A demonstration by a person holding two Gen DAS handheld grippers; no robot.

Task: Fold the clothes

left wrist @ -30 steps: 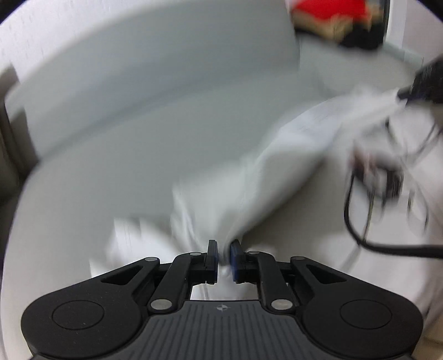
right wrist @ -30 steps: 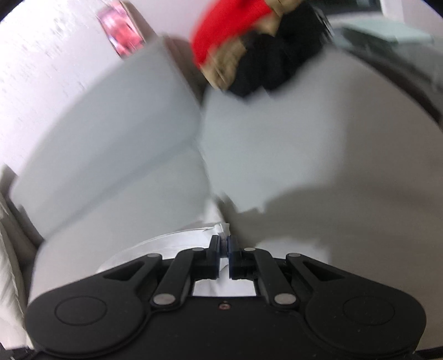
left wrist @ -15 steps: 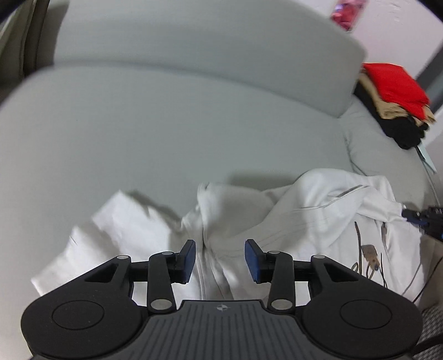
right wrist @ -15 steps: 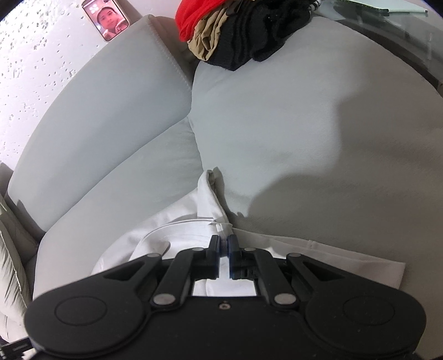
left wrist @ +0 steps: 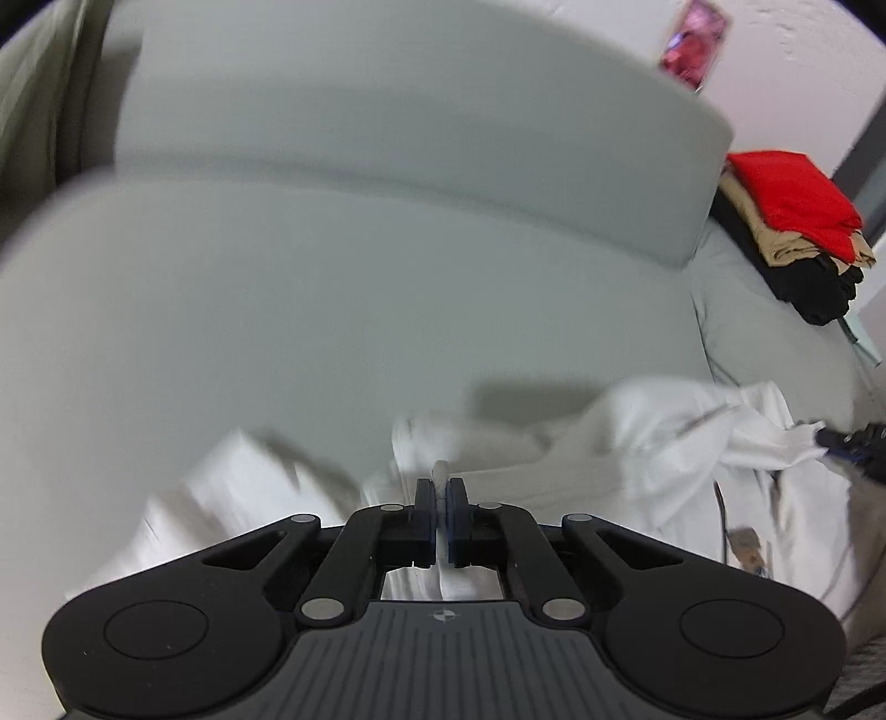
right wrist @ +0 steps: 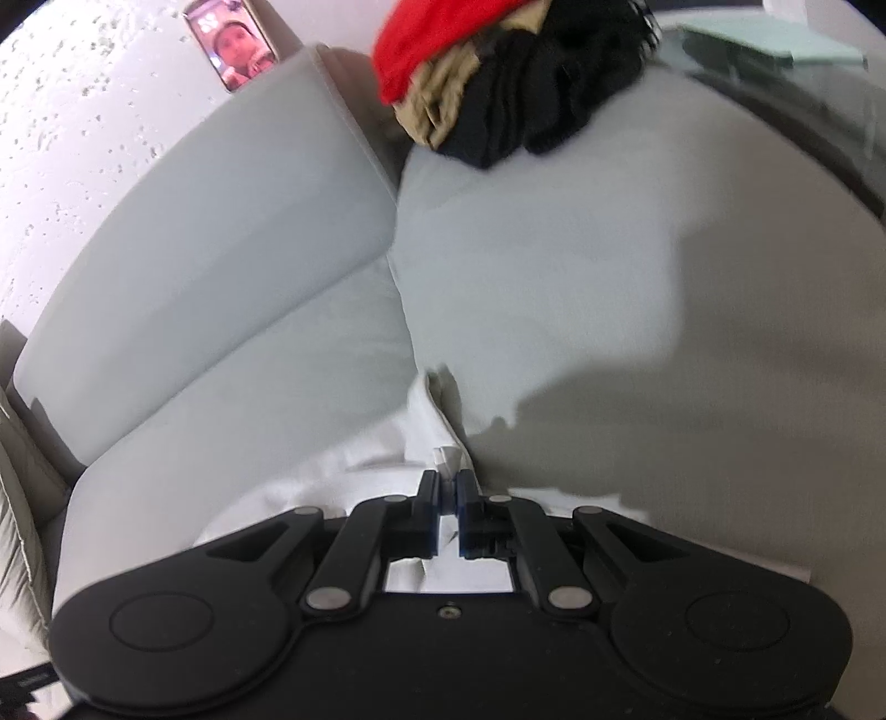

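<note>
A crumpled white garment (left wrist: 653,443) lies on the grey sofa seat (left wrist: 332,310). My left gripper (left wrist: 441,493) is shut on a thin fold of that white cloth, which sticks up between the pads. In the right wrist view the same white garment (right wrist: 365,471) spreads below and to the left. There my right gripper (right wrist: 448,487) is shut on another bunched edge of it. The other gripper's dark tip (left wrist: 853,443) shows at the right edge of the left wrist view, at the cloth's far end.
A pile of folded clothes, red on top of tan and black (left wrist: 797,221), sits at the sofa's far right end (right wrist: 498,72). The grey back cushion (left wrist: 387,122) runs behind the seat. A phone (right wrist: 232,44) leans on the white wall.
My left gripper, open around the cloth half a second ago, has shut on a fold and lifted a little. The right gripper keeps its hold and has hardly moved.
</note>
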